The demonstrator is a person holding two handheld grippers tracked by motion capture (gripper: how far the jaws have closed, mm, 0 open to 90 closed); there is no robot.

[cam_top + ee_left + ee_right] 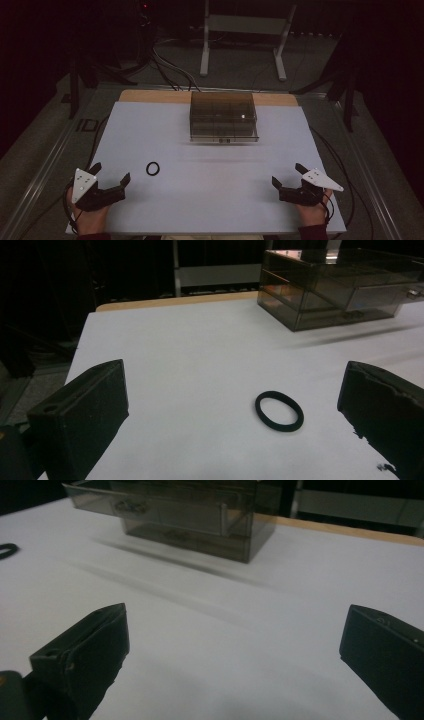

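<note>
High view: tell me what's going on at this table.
A person sits at a white table with a hand-held gripper in each hand. The left hand-held gripper and the right hand-held gripper both rest near the front edge with jaws open, holding nothing. A black ring lies flat just ahead of the left one, untouched. A smoky clear drawer box stands at the far side.

A: Any writing, labels or numbers to read here?
B: None. The dark marks on the front of the box are too small and blurred to make out.
</note>
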